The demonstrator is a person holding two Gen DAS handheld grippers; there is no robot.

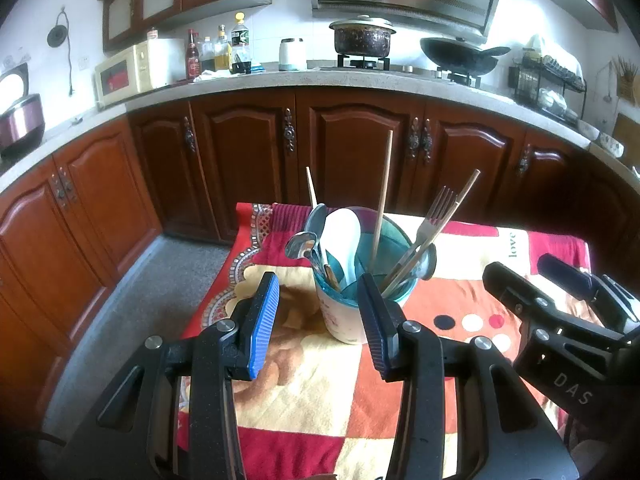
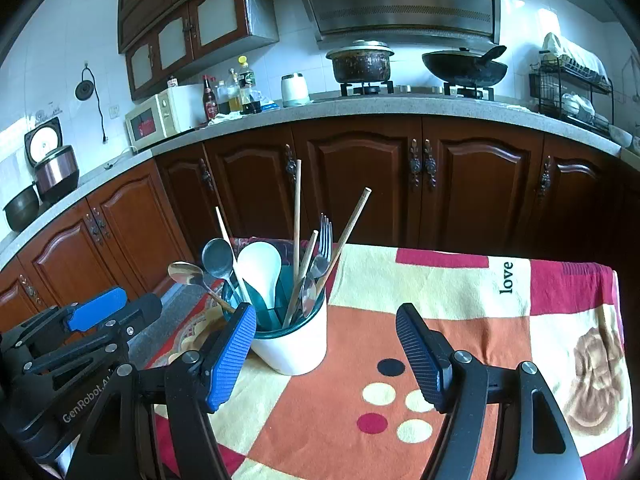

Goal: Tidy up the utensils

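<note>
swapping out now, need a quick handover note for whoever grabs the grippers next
Left gripper: open, empty, hovering just in front of the utensil holder.
Right gripper: open, empty, to the right of the holder, over the patterned cloth.
Things: the holder stands upright near the cloth's left edge. In it are the white rice spoon, metal spoons, a fork and the chopsticks.
Done: no loose utensils show on the cloth; all visible ones sit in the holder.
Left: possibly nothing; check the cloth outside the cameras' view.
</note>
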